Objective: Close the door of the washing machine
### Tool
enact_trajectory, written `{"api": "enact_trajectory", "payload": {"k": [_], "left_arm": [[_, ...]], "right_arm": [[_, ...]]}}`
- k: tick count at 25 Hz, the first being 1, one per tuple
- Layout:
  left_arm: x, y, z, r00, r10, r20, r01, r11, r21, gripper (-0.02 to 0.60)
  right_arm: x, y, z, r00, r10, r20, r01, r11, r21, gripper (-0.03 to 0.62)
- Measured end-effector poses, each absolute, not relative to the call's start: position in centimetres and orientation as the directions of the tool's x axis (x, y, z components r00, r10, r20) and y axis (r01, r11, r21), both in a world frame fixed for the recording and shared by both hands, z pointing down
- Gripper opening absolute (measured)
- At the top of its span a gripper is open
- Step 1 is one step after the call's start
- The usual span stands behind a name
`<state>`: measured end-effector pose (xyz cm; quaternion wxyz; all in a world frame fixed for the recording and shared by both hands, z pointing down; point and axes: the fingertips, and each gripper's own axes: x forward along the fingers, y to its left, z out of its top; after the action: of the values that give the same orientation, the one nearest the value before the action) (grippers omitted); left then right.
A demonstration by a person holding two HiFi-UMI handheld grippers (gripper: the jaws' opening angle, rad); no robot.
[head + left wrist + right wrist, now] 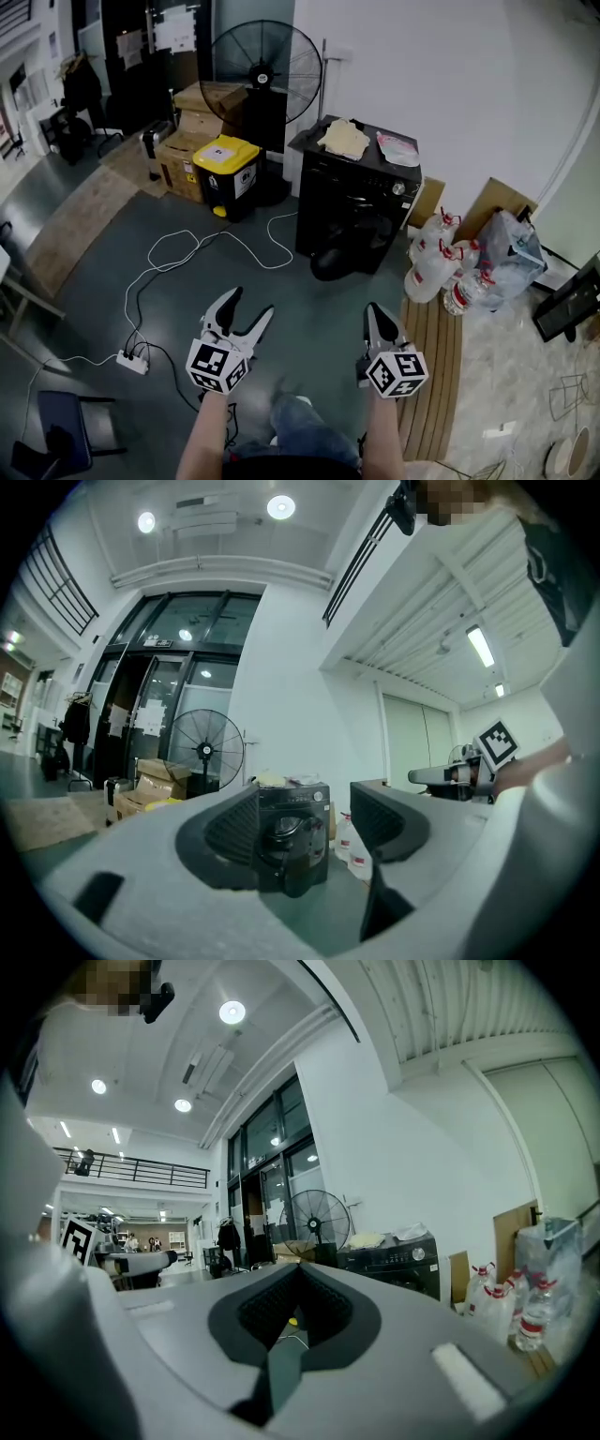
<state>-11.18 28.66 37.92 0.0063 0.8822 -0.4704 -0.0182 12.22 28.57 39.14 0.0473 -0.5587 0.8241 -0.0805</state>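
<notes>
Gaping washing machine (367,192) door (331,265), dark, outline indistinct.

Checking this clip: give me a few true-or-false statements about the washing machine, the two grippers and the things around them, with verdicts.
1. The washing machine has its door open. True.
2. The left gripper has its jaws together. False: they stand apart, with nothing held.
3. The right gripper grips the door. False: its jaws are together and empty, well short of the machine.
4. A cloth lies on top of the machine. True.
5. The bin has a red lid. False: the lid is yellow.
</notes>
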Motion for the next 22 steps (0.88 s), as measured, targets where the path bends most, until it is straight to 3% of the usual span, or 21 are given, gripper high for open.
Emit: {"api": "enact_trajectory", "payload": {"k": [9,22], "left_arm": [[-16.4,15.7,40.9,0.501,-0.865,-0.020,-0.864,-0.501,0.038,0.288],[-19.1,-21.6,43.5,0.555,-0.831,0.042,-0.832,-0.554,0.038,0.304]], "right_arm": [[9.5,13.2,41.4,-0.383,-0.924,-0.017,-0.903,0.378,-0.203,0.008],[7.5,-23.1,43.9,-0.340,-0.940,0.027,-0.924,0.329,-0.198,0.009]]}}
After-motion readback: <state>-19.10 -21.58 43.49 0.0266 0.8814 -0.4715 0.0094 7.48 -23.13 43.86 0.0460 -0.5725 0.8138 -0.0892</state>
